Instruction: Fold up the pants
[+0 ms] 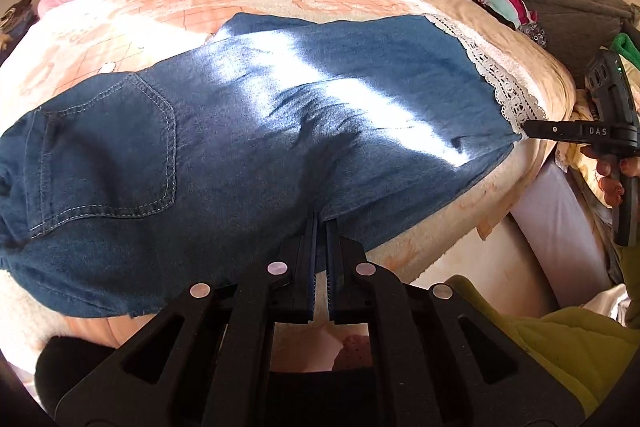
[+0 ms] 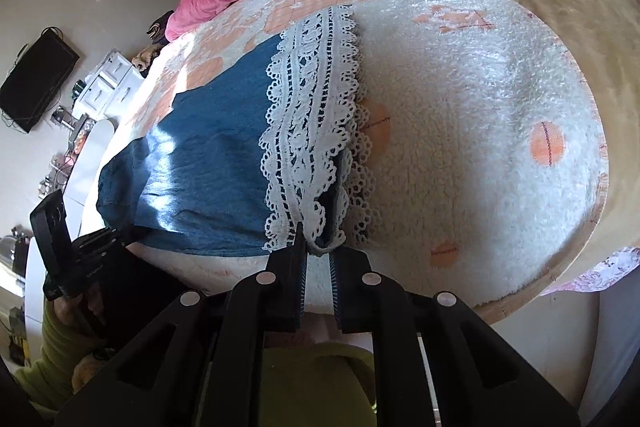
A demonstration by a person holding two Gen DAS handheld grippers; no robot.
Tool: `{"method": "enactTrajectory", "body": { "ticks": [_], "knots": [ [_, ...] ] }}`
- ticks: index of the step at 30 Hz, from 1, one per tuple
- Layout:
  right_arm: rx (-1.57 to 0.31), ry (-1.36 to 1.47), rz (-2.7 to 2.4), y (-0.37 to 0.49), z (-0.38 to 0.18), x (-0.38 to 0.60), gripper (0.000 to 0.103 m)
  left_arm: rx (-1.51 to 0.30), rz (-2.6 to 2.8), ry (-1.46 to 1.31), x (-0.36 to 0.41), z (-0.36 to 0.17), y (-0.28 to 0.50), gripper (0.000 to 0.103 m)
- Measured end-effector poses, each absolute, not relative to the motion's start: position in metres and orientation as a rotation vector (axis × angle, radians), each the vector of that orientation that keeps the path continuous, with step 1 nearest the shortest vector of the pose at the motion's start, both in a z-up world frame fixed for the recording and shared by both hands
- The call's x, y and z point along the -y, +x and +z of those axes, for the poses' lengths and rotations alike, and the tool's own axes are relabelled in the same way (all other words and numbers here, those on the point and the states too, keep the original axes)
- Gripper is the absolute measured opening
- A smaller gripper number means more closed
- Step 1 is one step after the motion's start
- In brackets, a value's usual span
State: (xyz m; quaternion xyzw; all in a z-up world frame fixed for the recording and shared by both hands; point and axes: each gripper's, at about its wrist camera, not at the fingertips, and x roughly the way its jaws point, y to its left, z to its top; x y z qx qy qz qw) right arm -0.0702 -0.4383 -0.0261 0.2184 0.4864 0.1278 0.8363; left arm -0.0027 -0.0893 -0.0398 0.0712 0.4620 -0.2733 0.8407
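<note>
Left hand-held gripper has its jaws pinched together on the near edge of the pants, about midway along the leg; the denim runs from it towards ten o'clock, where the back pocket and waist lie, and towards two o'clock, where the lace hem ends. Right hand-held gripper is likewise closed, nipping the near corner of that lace hem, with the blue cloth stretching away towards ten o'clock in its own view. In the left wrist view it shows at three o'clock, its tip touching the hem corner.

Pants lie flat on the bed, already doubled leg upon leg, lengthwise along the near side of the fleecy blanket. By my judgement the step in hand is the grasp before the crosswise fold. Next move calls for lifting the hem end and carrying it over towards the waist, both grips kept firm so the two layers do not slide apart.
</note>
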Motion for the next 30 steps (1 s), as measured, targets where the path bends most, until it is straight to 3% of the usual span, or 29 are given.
{"method": "enactTrajectory", "body": {
  "ticks": [3,7,8,9,10,12,19,20,21,22,23,30],
  "knots": [
    [-0.961,0.347,0.219,-0.081,-0.004,0.435,0.025,-0.970,-0.569,0.148,0.085,-0.039,-0.007,0.002],
    [-0.859,0.165,0.244,-0.089,0.020,0.411,0.029,-0.949,-0.551,0.164,0.085,-0.038,-0.014,0.007],
    [-0.846,0.128,0.288,-0.090,0.022,0.399,0.038,-0.948,-0.551,0.172,0.088,-0.038,-0.015,0.008],
    [-0.843,0.079,0.360,-0.089,0.022,0.381,0.041,-0.941,-0.550,0.186,0.091,-0.039,-0.016,0.012],
    [-0.841,0.040,0.396,-0.088,0.021,0.367,0.042,-0.932,-0.548,0.197,0.093,-0.038,-0.017,0.023],
    [-0.832,-0.053,0.479,-0.085,0.016,0.334,0.042,-0.917,-0.552,0.235,0.101,-0.039,-0.020,0.032],
    [-0.817,-0.311,0.589,-0.064,-0.004,0.263,0.042,-0.884,-0.514,0.288,0.116,-0.036,-0.010,0.031],
    [-0.812,-0.342,0.594,-0.059,-0.007,0.257,0.042,-0.888,-0.504,0.293,0.118,-0.037,-0.007,0.030],
    [-0.820,-0.365,0.589,-0.055,-0.012,0.254,0.032,-0.896,-0.487,0.300,0.119,-0.040,-0.004,0.019],
    [-0.847,-0.394,0.588,-0.050,-0.018,0.251,0.016,-0.903,-0.476,0.304,0.120,-0.040,-0.003,0.007],
    [-0.854,-0.405,0.594,-0.048,-0.019,0.250,0.003,-0.903,-0.484,0.296,0.118,-0.039,-0.003,0.004],
    [-0.895,-0.326,0.688,-0.052,-0.021,0.260,0.003,-0.949,-0.543,0.279,0.103,-0.037,-0.020,0.001]
  ]
}}
